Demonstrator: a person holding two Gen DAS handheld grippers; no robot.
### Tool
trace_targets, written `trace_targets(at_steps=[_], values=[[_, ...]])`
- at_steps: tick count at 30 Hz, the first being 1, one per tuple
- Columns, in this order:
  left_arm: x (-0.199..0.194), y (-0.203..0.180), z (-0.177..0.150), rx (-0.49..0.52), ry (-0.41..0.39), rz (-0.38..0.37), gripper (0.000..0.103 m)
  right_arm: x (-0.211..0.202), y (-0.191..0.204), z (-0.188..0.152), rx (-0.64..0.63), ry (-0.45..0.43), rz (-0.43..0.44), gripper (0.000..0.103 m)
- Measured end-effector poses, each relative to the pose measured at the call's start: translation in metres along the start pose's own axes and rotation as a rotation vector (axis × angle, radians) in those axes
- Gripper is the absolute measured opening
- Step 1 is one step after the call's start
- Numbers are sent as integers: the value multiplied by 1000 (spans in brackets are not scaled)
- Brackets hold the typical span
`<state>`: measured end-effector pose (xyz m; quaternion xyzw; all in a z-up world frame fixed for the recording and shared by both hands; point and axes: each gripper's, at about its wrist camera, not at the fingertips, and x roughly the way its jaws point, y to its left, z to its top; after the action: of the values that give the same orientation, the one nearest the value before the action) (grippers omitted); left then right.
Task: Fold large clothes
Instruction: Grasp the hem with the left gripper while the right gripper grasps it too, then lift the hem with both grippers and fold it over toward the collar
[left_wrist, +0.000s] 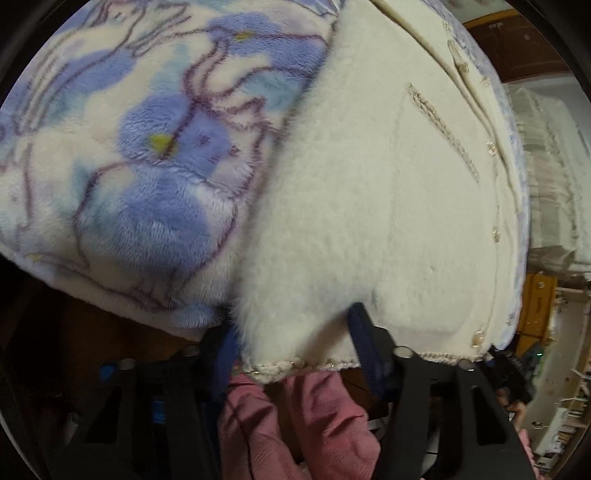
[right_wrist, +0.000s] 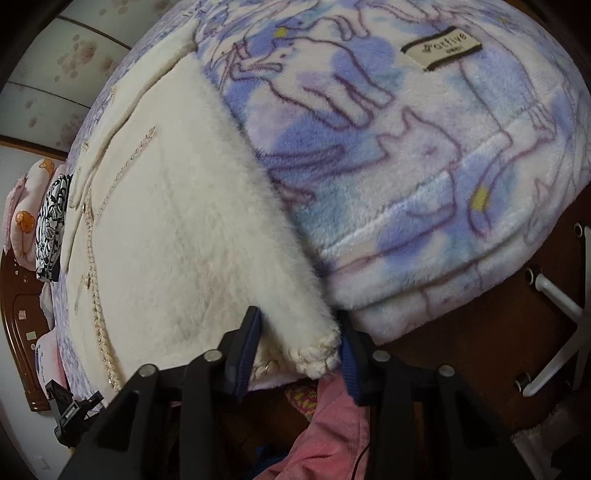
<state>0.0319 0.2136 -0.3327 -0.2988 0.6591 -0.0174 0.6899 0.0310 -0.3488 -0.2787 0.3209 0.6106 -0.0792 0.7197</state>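
the hem of the cream fleece coat (left_wrist: 369, 229) hangs over the near edge of the bed, right at the tips of both tongs. in the left wrist view the braided hem sits between the blue pads of the left gripper (left_wrist: 291, 347), which tilts steeply down; its jaws stand partly apart astride the hem, and i cannot tell whether the pads press on it. in the right wrist view the right gripper (right_wrist: 297, 343) also points steeply down, its jaws narrowed around the thick braided corner of the coat (right_wrist: 177, 229), pads touching the fleece on both sides. pink clothing (right_wrist: 332, 435) shows just below the tongs. farther off the coat lies flat, buttons up, on a blue and lilac cat-print blanket (right_wrist: 424, 155).
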Motion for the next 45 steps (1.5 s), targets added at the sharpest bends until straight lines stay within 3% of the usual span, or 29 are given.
trace_targets(at_steps=[3,7,11,15,17,21,26,33,37,40,45], values=[[-5,-12,-5,7,13,79,22,-3,10,-7,50,7,0,19],[-21,-29,-10,-23,-2,116,13,-11,49,-16,-31,-18,-9,16],[-55,-54,-9,-102,-55,-68,12,-18,88,-22,-89,-21,18,14],[-80,-86,3,-110,-82,-171,11,-28,113,-17,-81,-27,94,14],[-92,-102,14,-113,-81,-205,11,-42,142,-9,-88,-43,177,14],[-121,-121,36,-132,-154,-290,11,-69,182,10,-149,-101,291,13],[-137,-151,77,-229,-211,-387,11,-82,213,41,-169,-119,335,13],[-187,-174,140,-275,-349,-373,11,-119,238,120,-122,-145,482,13],[-211,-185,180,-306,-436,-403,11,-145,244,167,-123,-190,500,13],[-222,-195,211,-312,-512,-364,11,-155,247,203,-121,-230,506,13],[-220,-204,274,-308,-600,-310,11,-154,261,263,-171,-320,441,13]])
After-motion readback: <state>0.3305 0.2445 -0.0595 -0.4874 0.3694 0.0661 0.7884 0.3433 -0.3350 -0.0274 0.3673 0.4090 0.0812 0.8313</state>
